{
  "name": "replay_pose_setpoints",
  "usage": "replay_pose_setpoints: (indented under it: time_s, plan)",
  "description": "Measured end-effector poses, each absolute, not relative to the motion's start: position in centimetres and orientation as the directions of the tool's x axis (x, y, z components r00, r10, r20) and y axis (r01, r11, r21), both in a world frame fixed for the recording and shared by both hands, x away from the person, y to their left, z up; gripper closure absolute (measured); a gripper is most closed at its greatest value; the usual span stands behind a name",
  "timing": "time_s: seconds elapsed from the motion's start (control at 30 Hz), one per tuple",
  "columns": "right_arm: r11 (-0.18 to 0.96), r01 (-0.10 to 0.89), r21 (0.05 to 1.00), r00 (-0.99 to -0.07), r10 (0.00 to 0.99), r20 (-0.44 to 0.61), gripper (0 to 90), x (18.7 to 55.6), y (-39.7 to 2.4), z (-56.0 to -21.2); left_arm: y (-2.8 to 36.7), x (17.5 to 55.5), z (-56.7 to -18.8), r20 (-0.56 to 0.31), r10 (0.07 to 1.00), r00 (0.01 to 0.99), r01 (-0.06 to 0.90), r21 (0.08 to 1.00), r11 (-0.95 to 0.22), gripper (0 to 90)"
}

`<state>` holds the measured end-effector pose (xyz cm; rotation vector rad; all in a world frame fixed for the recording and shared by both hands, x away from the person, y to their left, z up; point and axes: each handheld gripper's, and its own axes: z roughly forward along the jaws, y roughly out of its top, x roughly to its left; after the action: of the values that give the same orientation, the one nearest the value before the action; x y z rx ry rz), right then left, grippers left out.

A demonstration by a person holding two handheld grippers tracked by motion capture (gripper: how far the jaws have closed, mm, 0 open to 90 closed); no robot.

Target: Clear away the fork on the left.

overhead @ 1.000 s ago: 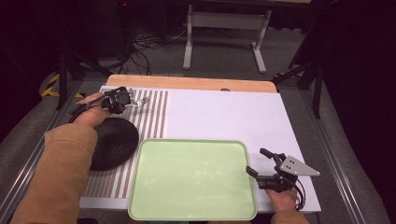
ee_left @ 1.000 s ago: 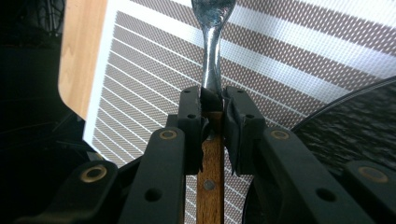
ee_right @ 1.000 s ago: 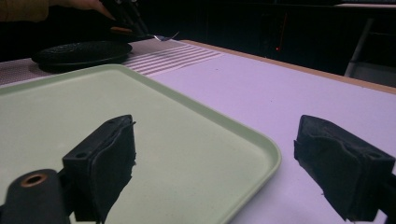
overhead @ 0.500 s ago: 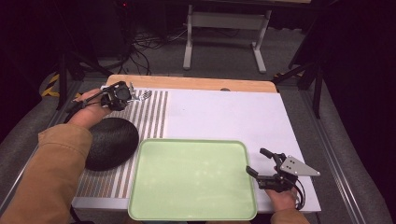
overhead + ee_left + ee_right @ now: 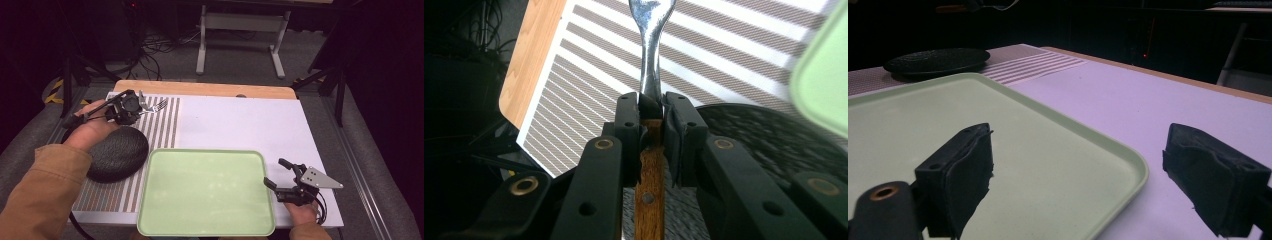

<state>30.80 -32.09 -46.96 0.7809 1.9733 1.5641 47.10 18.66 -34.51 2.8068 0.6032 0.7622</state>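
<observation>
Since the earlier frame the left gripper has drawn slightly toward the upper left of the high view, carrying the fork with it; the right one has not shifted. Largest first: the desk offers wide bare white room across its right half. The green tray sits bottom centre, empty, its raised rim the edge to clear. The dark round mat lies just left of it on the striped cloth, beneath the left forearm. The fork's wooden handle is clamped between the left fingers, metal neck pointing ahead; it seems to be lifted off the cloth, though that is hard to confirm. Keeping it level and swinging over the mat looks sensible. The right gripper waits, fingers wide apart, beside the tray's right edge.
</observation>
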Motion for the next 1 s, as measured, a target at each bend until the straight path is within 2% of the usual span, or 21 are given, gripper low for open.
replay_pose_setpoints:
  time_s: [0.1, 0.47, 0.9, 1.0]
  plan:
    - [0.175, 0.128, 0.976, -0.710, 0.703, -0.033, 13.2, 30.8, -32.1, -47.0, 18.3, 46.5, -34.1, 0.442, 0.417, 0.794, 0.329, 0.264, -0.907, 77.9]
    - [0.176, 0.128, 0.976, -0.711, 0.703, -0.034, 13.2, 30.8, -32.1, -47.0, 17.1, 42.0, -34.0, 0.321, 0.484, 0.814, 0.349, 0.395, -0.850, 77.9]
    - [0.177, 0.125, 0.976, -0.712, 0.701, -0.036, 13.2, 30.8, -32.1, -47.0, 15.7, 38.2, -35.4, 0.186, 0.482, 0.856, 0.341, 0.497, -0.798, 77.8]
    - [0.177, 0.125, 0.976, -0.712, 0.701, -0.036, 13.2, 30.7, -32.1, -47.0, 15.5, 37.6, -35.8, 0.177, 0.483, 0.858, 0.340, 0.508, -0.791, 77.8]
